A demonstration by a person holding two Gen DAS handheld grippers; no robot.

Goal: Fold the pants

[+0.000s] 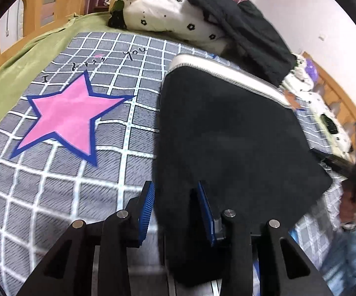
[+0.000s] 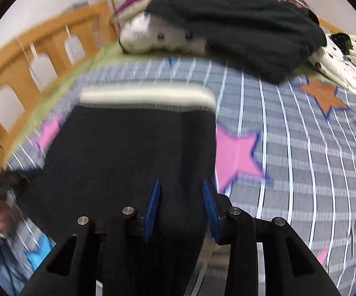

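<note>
The black pants [image 1: 227, 135] lie folded on the bed, their white waistband [image 1: 227, 74] at the far end. My left gripper [image 1: 175, 185] is at their near left corner. Black cloth fills the gap between its blue pads [image 1: 147, 209] and hangs below them. In the right wrist view the same pants [image 2: 128, 148] and waistband [image 2: 145, 96] look blurred. My right gripper [image 2: 181, 181] has the near right edge packed between its pads [image 2: 210, 209], with cloth drooping beneath. Each view shows the other gripper only as a dark blur at its edge.
A grey checked bedspread [image 1: 62, 185] with a pink star [image 1: 64, 123] covers the bed over a green sheet [image 1: 17, 74]. A black garment [image 2: 239, 24] lies on a flowered quilt [image 1: 173, 17] at the far end. A wooden rail [image 2: 30, 56] runs along the left. A person's blue sleeve [image 1: 350, 246] is nearby.
</note>
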